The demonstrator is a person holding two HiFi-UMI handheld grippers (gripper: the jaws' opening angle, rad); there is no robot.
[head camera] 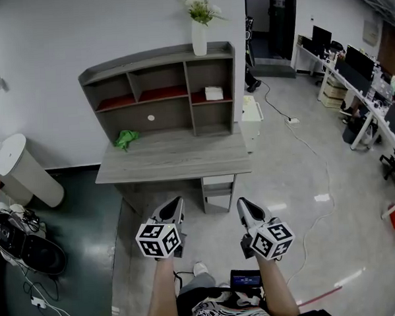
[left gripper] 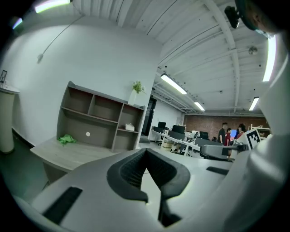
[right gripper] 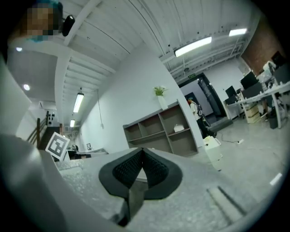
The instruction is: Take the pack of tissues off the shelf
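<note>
The white pack of tissues [head camera: 214, 92] lies on the middle shelf in the right compartment of a grey shelf unit [head camera: 158, 60] that stands on a grey desk [head camera: 174, 158]. It shows small and far in the left gripper view [left gripper: 129, 127] and the right gripper view [right gripper: 179, 128]. Both grippers are held side by side in front of the desk, well short of it. The left gripper [head camera: 175, 203] is shut and holds nothing, its pads meeting at the tip [left gripper: 146, 151]. The right gripper [head camera: 243, 204] is likewise shut and holds nothing [right gripper: 142, 151].
A green cloth [head camera: 125, 138] lies on the desk's left side. A white vase with a plant [head camera: 199, 35] stands on the shelf unit's top. A small white cabinet [head camera: 251, 115] sits right of the desk, a white cylinder [head camera: 26, 169] on the left. Cables cross the floor [head camera: 309, 148].
</note>
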